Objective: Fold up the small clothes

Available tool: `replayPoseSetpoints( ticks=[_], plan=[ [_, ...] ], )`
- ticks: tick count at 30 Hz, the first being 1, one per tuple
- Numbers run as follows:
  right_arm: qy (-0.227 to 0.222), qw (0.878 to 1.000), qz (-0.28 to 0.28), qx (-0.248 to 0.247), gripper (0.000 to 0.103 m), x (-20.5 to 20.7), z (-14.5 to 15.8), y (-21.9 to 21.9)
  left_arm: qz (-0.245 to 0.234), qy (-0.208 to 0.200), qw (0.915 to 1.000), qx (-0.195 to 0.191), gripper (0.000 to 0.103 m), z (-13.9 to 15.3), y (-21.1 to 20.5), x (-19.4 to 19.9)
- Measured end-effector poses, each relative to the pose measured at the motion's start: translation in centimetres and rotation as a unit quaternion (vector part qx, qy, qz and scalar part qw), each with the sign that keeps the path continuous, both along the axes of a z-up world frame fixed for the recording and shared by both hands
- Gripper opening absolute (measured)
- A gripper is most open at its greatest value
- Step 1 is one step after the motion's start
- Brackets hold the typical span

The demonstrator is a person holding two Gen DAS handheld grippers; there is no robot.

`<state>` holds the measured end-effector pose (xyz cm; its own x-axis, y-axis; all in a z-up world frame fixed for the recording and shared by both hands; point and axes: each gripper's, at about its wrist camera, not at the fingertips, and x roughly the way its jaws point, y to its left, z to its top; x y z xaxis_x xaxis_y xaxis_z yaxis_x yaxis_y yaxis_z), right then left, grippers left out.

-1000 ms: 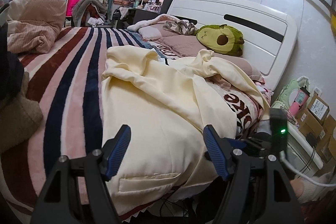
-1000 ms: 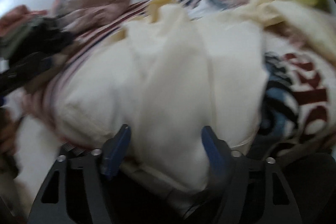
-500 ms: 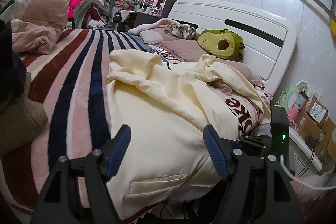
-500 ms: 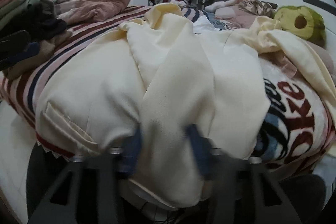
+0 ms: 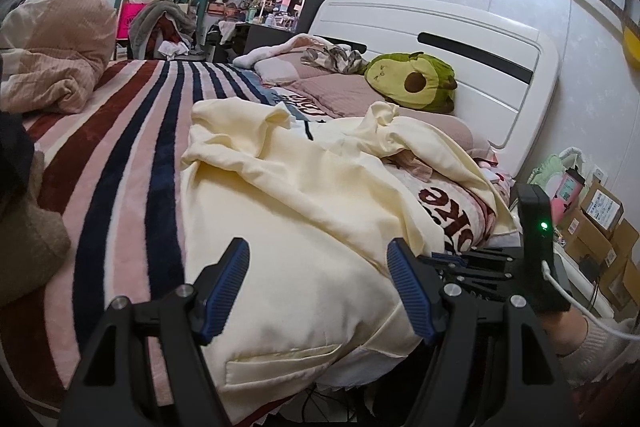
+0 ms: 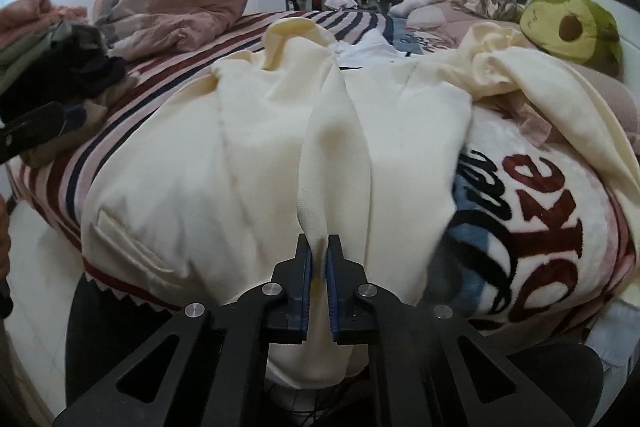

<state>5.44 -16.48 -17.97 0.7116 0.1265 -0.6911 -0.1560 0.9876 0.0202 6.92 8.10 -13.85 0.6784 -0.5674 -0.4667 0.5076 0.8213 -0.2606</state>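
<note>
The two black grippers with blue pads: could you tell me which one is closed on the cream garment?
The right gripper: its pads pinch a fold of the cream garment. The left gripper stands open over it, gripping nothing.

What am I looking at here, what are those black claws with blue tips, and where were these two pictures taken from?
They are two hand-held grippers; a person carries one in each hand, each with a camera looking along its jaws. One picture comes from the left gripper, whose jaws stand open over a cream garment spread on a striped blanket on a bed. The other comes from the right gripper, whose jaws are shut on a fold of that garment near its hem. An avocado plush sits by the headboard.
</note>
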Motion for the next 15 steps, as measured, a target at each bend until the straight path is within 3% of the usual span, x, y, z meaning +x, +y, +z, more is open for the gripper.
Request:
replayPoseSetpoints(
  ticks=[9,15],
  plan=[
    [-0.009,0.998,-0.046,-0.031,0.002,0.8,0.7,-4.2,-0.004,0.008,0.9998,0.017,0.068,0.0,-1.5,0.4],
    [0.005,0.999,-0.030,-0.024,0.002,2.4,1.1,-6.7,-0.038,0.014,0.9988,0.027,0.068,-0.2,-5.0,1.8]
  ],
)
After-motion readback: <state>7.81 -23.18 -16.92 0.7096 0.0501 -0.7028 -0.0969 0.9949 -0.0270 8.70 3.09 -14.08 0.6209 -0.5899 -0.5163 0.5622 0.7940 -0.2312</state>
